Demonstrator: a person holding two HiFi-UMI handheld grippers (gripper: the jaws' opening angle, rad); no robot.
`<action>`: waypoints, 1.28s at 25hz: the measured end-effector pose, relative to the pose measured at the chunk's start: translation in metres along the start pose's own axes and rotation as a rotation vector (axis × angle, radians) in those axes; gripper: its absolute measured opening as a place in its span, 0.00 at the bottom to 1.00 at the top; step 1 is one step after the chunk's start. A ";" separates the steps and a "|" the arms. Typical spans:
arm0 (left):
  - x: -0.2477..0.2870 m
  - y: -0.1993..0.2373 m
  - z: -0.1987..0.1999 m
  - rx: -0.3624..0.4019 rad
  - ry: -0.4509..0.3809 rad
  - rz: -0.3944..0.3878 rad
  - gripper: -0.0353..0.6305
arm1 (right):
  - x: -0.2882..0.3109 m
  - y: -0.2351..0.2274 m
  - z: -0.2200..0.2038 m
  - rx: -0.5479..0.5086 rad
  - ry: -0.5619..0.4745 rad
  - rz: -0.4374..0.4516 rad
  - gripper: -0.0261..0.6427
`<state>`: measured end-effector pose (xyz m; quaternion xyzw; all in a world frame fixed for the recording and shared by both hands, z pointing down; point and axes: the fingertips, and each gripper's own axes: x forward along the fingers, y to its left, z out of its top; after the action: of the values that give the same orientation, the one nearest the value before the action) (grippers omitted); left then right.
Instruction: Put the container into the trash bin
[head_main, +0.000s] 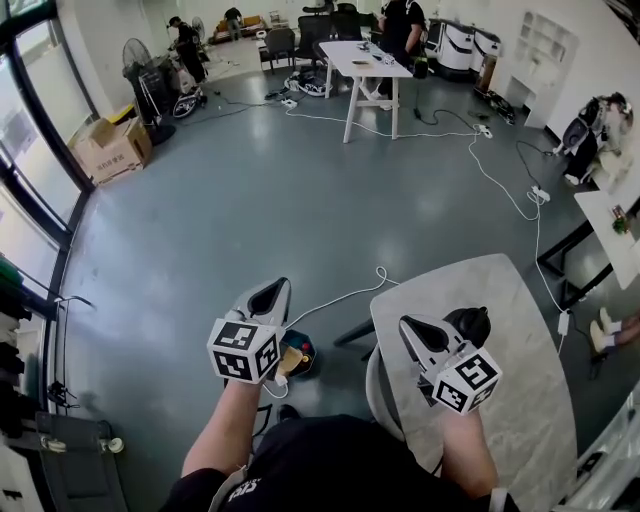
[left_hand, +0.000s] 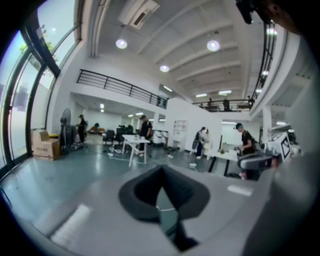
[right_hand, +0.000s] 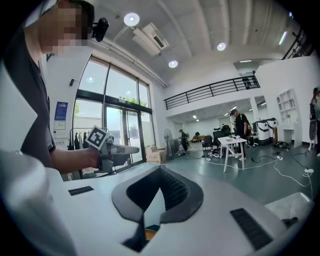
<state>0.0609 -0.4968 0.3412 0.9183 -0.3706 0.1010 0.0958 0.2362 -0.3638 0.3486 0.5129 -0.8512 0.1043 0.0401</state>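
Head view shows both grippers held up side by side: the left gripper (head_main: 272, 297) over the grey floor (head_main: 250, 200), the right gripper (head_main: 468, 325) over the near end of a pale marbled table (head_main: 520, 400). Each pair of jaws is pressed together with nothing between them. On the floor, just right of the left gripper, sits the dark trash bin (head_main: 300, 352). Tan and orange things lie inside it, but the container cannot be told apart among them.

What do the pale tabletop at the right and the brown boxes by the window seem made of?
Tabletop: probably stone or stone-look laminate, matte; pale grey with faint mottled veining. Boxes: likely cardboard, dull; flat brown faces with folded flaps.
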 end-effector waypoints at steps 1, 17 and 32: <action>0.001 -0.006 0.008 0.008 -0.015 -0.011 0.07 | -0.006 -0.002 0.005 -0.006 -0.018 -0.003 0.03; -0.009 -0.018 0.050 0.069 -0.111 -0.029 0.07 | -0.039 -0.004 0.062 -0.069 -0.195 -0.068 0.03; -0.028 -0.005 0.037 0.015 -0.114 -0.007 0.07 | -0.030 0.015 0.056 -0.070 -0.170 -0.036 0.03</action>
<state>0.0487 -0.4839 0.2976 0.9246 -0.3713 0.0509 0.0680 0.2390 -0.3434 0.2870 0.5332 -0.8454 0.0298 -0.0127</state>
